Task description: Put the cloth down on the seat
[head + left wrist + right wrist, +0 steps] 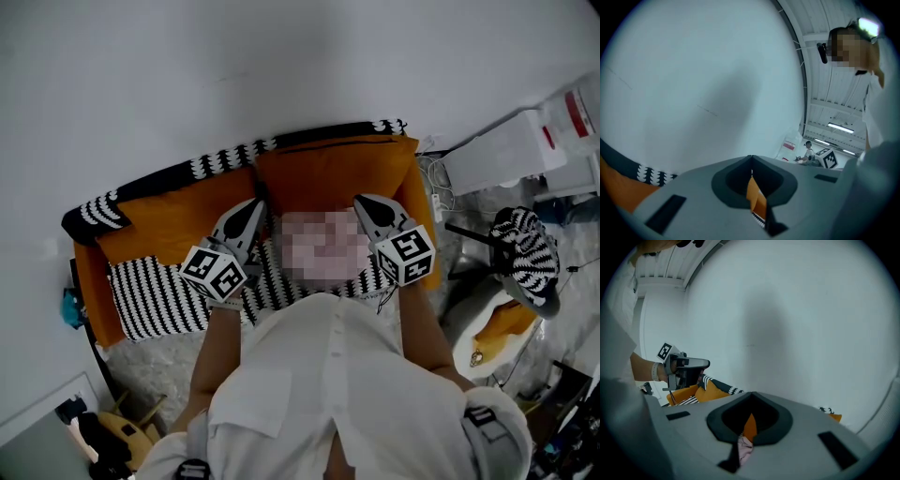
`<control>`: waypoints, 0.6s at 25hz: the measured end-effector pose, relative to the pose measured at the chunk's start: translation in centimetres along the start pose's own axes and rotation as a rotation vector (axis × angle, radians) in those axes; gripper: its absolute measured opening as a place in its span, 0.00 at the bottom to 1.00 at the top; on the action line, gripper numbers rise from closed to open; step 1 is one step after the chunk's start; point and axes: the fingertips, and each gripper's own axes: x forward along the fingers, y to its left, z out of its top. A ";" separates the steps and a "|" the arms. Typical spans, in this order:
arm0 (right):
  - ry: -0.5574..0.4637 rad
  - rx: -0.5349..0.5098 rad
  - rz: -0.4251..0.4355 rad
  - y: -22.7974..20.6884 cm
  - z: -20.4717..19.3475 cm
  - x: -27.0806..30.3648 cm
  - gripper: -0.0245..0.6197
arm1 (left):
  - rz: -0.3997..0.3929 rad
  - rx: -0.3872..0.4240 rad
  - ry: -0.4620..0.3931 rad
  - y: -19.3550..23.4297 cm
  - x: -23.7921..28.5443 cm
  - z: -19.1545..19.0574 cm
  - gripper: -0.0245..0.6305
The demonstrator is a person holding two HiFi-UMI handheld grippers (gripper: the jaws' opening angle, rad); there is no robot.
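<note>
Gripping orange cloth [328, 173]: left tongs [254, 204], right tongs [362, 201].

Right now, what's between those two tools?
The orange cloth spans between the left tool and the right tool, each pinching its edge; the head view shows it.

Head view: even, diffuse light of moderate brightness. The plain white painted wall [234, 75] reads flat pale grey with no hard shadows. The orange fabric cloth [328, 173] is saturated and sharp.

Both gripper views: strong fisheye bowing, black vignette at the corners, cool blue-green cast. A broad soft shadow lies on the wall at centre frame in each.

Left gripper view: the long ceiling strip lamp [840, 125] is blown out.

The grey plastic left gripper [751, 161] and right gripper [750, 399] are soft, close to the lens.
</note>
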 end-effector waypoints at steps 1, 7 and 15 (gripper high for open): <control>0.005 -0.001 0.005 0.1 -0.2 0.1 0.05 | 0.001 -0.003 0.003 0.1 0.0 -0.2 0.06; 0.036 -0.018 0.024 0.8 -1.0 0.5 0.05 | 0.005 -0.010 0.023 0.2 -0.1 -0.9 0.06; 0.050 -0.020 0.049 0.7 -1.9 -0.2 0.05 | 0.020 -0.002 0.041 -0.8 -0.1 -1.6 0.06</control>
